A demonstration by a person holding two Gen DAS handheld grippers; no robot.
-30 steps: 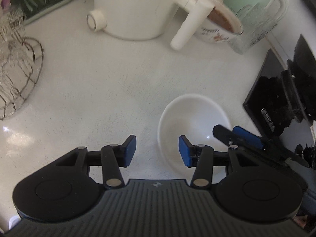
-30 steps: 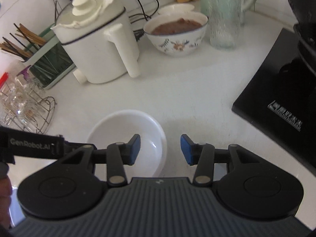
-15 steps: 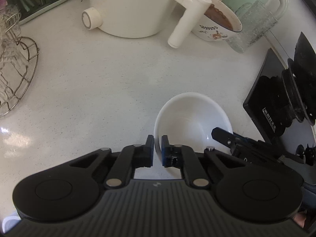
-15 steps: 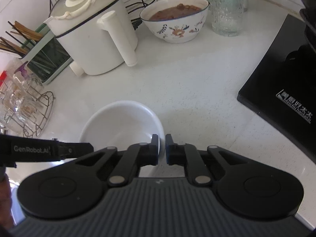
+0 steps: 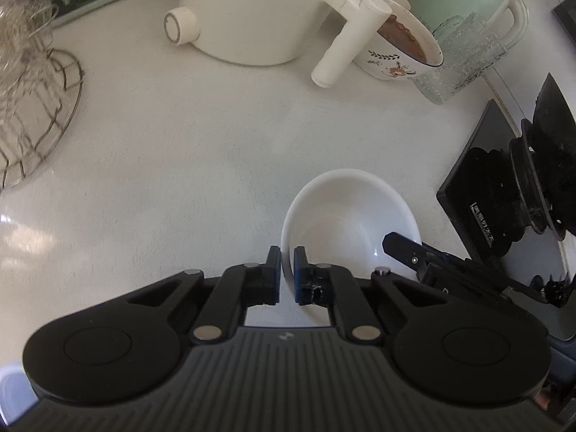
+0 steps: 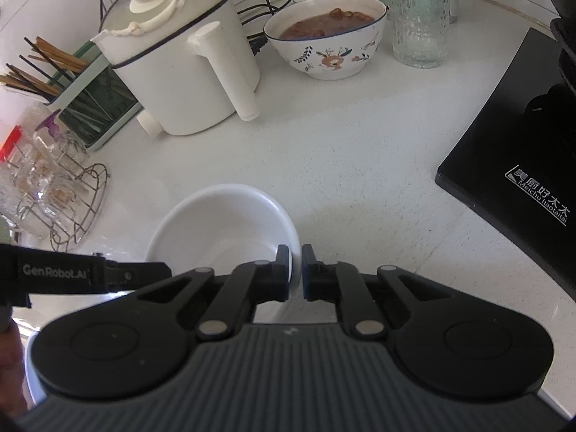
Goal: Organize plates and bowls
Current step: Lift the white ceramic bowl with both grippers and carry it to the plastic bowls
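An empty white bowl (image 5: pixel 347 216) sits on the white counter, also in the right wrist view as the white bowl (image 6: pixel 223 223). My left gripper (image 5: pixel 287 264) is shut on the bowl's left rim, one pad inside and one outside. My right gripper (image 6: pixel 295 264) is shut on its right rim the same way. Each gripper shows in the other's view: the right gripper's arm (image 5: pixel 424 255) over the bowl's right side, the left gripper's arm (image 6: pixel 90 275) at the left. A patterned bowl (image 6: pixel 327 39) with brown food stands at the back.
A white electric kettle (image 6: pixel 180 72) stands behind the bowl. A wire rack with glasses (image 6: pixel 46 194) is at the left, a chopstick holder (image 6: pixel 86 108) beyond it. A ribbed glass (image 6: pixel 419 18) and a pale green jug (image 5: pixel 464 3) stand at the back right. A black appliance (image 6: pixel 514 172) is at the right.
Both grippers went from open to shut on the white bowl's opposite rims. Both views have since drawn slightly back from the counter.
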